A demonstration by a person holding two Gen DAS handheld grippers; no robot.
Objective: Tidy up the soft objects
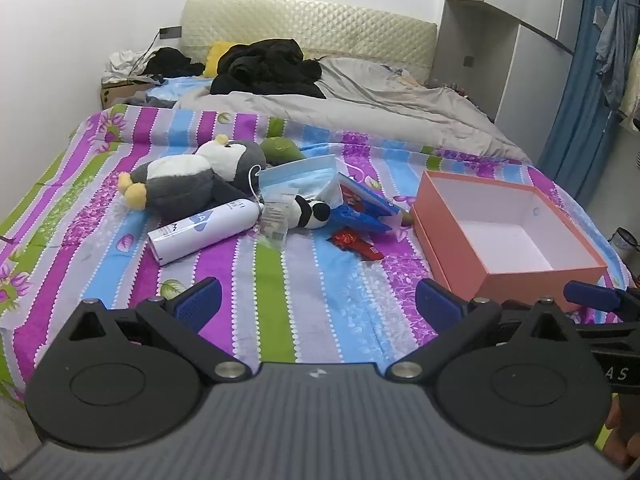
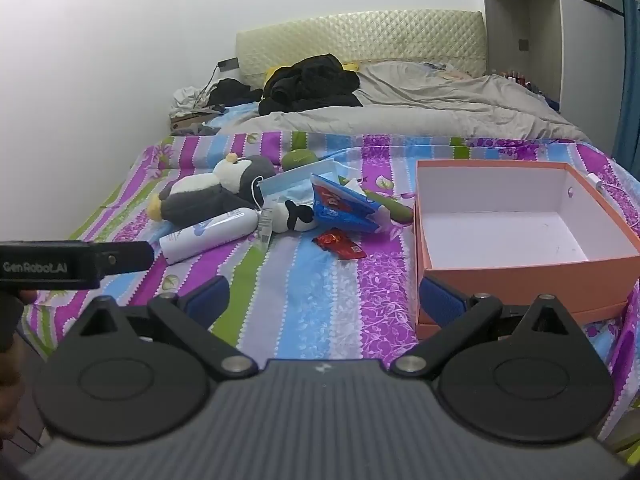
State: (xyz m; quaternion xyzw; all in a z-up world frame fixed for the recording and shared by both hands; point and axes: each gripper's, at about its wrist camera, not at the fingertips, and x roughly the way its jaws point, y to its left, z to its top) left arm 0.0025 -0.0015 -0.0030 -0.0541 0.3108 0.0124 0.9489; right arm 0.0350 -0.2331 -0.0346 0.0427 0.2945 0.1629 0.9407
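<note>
Both tongs wide apart, nothing btwn them: left tongs (image 1: 316,304), right tongs (image 2: 324,300), over the striped purple bedsheet (image 1: 320,320). Grey-white plush penguin (image 1: 192,176) at 10 o'clock, small panda plush (image 1: 310,212) just beside white spray bottle (image 1: 204,230). Open orange cardboard box (image 1: 508,276) at 2 o'clock, holding nothing.

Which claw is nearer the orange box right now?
Right. The right claw hovers open at the orange box, one finger by its near wall. The left claw, also open, sits further left over the striped sheet.
</note>
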